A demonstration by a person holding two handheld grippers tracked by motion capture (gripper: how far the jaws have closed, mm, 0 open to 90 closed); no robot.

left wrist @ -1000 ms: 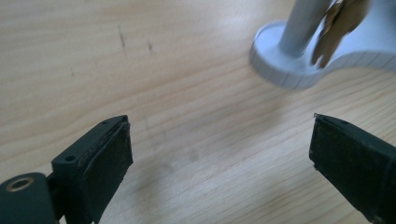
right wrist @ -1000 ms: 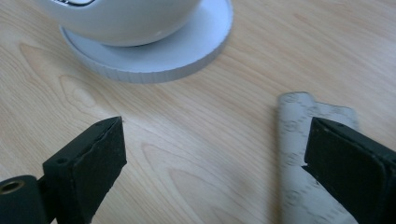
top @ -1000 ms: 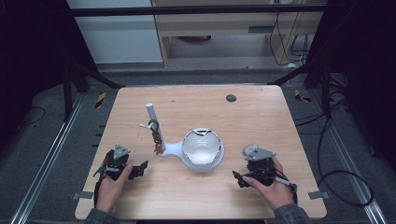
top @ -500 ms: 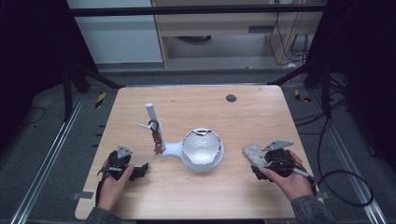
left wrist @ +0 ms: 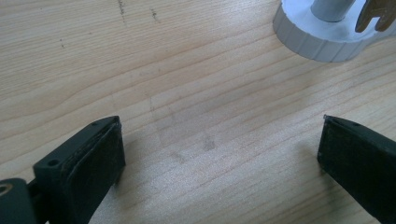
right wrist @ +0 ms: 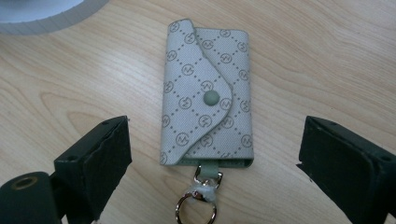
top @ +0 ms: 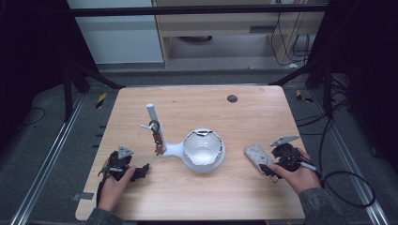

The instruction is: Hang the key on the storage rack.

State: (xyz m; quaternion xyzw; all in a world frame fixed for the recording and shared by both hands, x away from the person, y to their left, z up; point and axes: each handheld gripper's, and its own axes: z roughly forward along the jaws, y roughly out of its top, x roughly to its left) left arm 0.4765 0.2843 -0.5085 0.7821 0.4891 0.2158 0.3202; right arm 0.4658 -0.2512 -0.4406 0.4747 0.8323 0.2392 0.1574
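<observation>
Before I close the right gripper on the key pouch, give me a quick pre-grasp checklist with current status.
1. Right gripper jaws apart, nothing pinched: ok; they have just been opening.
2. Key pouch between the jaws: ok, centred in the right gripper view, pads not touching it.
3. Pouch flap snapped shut, lying flat on the table: ok.
4. Key ring clear of the pads: ok, it lies between them near the bottom edge.
5. Left gripper open, holding nothing: ok.
6. White stand clear of the pouch: ok, apart in the high view.
</observation>
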